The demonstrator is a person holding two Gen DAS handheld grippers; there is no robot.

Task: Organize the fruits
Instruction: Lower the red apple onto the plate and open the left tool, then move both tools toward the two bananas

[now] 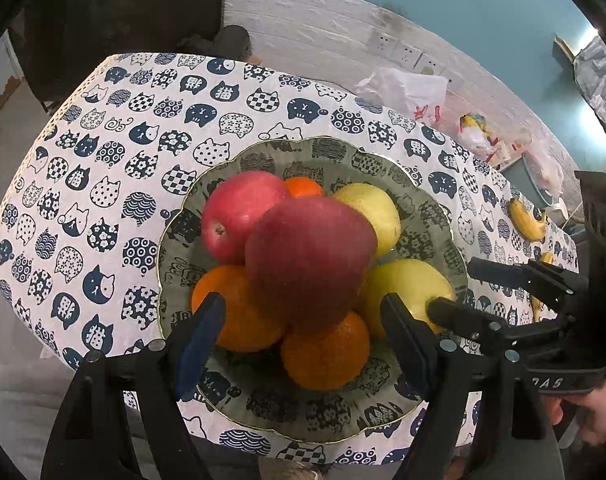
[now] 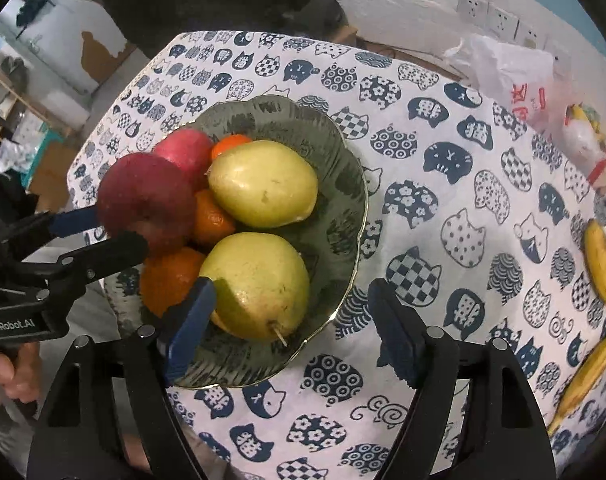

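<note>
Nearest to me, my left gripper [image 1: 301,302] has its jaws clenched on a dark red apple [image 1: 309,256], one pad on each side of it, and the fruit sits on top of the pile in the glass dish [image 1: 263,160]. Under the apple lie two oranges [image 1: 325,354], one at the dish's near edge and one to its left. My right gripper [image 2: 291,286] is released: its left pad rests against the near pear [image 2: 259,284], while its right pad stands well clear of the fruit, over the cat-print cloth [image 2: 443,220] that covers the surface. That pear lies in the dish with its stem pointing toward me. Just behind it is a second pear [image 2: 263,184], touching the first. A lighter red apple [image 1: 239,216] sits in the left part of the dish, beside the dark one, and a small orange [image 1: 303,186] peeks out behind them at the far side. I can see part of the hand [image 2: 3,372] that holds the left tool at the edge of the right wrist view. Off to the right, well apart from the dish, two bananas [image 2: 603,264] lie on the cloth. Farther back, a crumpled plastic bag [image 2: 503,64] sits near the surface's far edge, below the wall sockets [image 2: 499,16].
</note>
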